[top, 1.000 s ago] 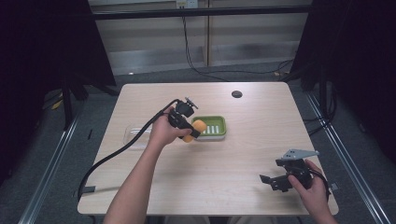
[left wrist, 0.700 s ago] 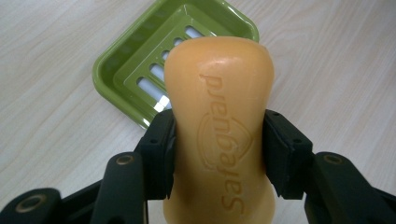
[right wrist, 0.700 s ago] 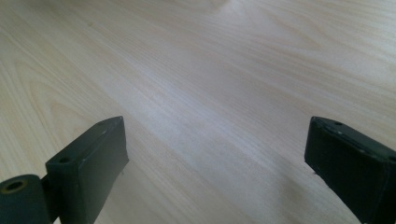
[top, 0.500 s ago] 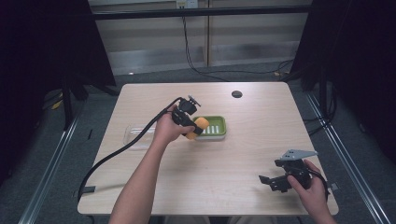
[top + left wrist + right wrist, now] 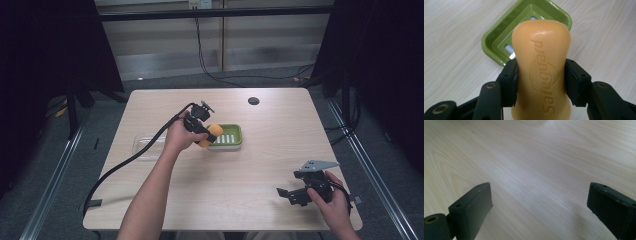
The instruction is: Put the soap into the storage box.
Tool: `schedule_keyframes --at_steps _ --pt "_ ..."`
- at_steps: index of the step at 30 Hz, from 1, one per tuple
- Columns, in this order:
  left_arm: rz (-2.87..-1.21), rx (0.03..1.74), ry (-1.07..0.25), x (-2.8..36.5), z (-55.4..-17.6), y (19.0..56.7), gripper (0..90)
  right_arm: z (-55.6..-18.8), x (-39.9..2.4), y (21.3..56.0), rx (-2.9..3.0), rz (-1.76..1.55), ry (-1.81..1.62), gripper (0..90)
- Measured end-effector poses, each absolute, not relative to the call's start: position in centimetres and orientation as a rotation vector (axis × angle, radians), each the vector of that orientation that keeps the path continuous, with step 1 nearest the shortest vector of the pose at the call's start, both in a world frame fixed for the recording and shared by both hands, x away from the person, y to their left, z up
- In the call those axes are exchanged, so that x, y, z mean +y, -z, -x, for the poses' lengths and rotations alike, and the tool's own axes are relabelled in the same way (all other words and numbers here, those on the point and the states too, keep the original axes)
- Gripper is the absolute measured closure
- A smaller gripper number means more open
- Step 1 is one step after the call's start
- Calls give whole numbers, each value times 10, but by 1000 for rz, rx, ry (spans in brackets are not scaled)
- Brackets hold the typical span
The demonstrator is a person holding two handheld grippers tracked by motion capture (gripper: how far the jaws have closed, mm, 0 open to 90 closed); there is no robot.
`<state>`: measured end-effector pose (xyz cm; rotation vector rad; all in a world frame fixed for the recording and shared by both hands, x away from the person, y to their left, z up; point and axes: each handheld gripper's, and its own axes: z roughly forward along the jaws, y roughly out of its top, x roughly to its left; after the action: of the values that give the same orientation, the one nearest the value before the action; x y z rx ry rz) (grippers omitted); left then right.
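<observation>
We had the left gripper [image 5: 540,75] w/ fingers clamped on the orange soap bar [image 5: 541,67], held just above the near-left edge of the green soap dish [image 5: 227,135] (mid-desk [image 5: 260,170]). Right gripper [image 5: 541,210] sat near the desk's front-right corner, fingers wide apart, nothing between.

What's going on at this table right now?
A person works with a gripper in each hand. The left gripper has its jaws clamped on an orange soap bar, held just above a green soap dish near the middle of the wooden table. The right gripper rests near the table's front right corner, jaws open with nothing between them.
</observation>
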<state>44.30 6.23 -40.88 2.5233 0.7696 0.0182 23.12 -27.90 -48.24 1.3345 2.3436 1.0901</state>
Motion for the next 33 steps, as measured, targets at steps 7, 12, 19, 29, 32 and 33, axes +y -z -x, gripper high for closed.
schedule_keyframes --at_steps 7,12,19,29,32,33 --pt "-2545 767 -29 57 -444 406 498 -232 -279 482 2344 -1332 -1089 57" --pt "-2544 755 -31 53 -446 408 499 -231 -279 482 2347 -1324 -1091 57" --pt "-2560 750 -23 52 -450 410 498 -231 -280 482 2343 -1329 -1092 56" --pt "-2556 757 -28 55 -453 407 499 -232 -277 483 2348 -1320 -1091 57" --pt "-2566 748 -41 53 -453 406 498 -232 -277 483 2346 -1320 -1097 56" --pt "-2554 752 -42 52 -453 406 498 -232 -277 483 2345 -1320 -1099 56"
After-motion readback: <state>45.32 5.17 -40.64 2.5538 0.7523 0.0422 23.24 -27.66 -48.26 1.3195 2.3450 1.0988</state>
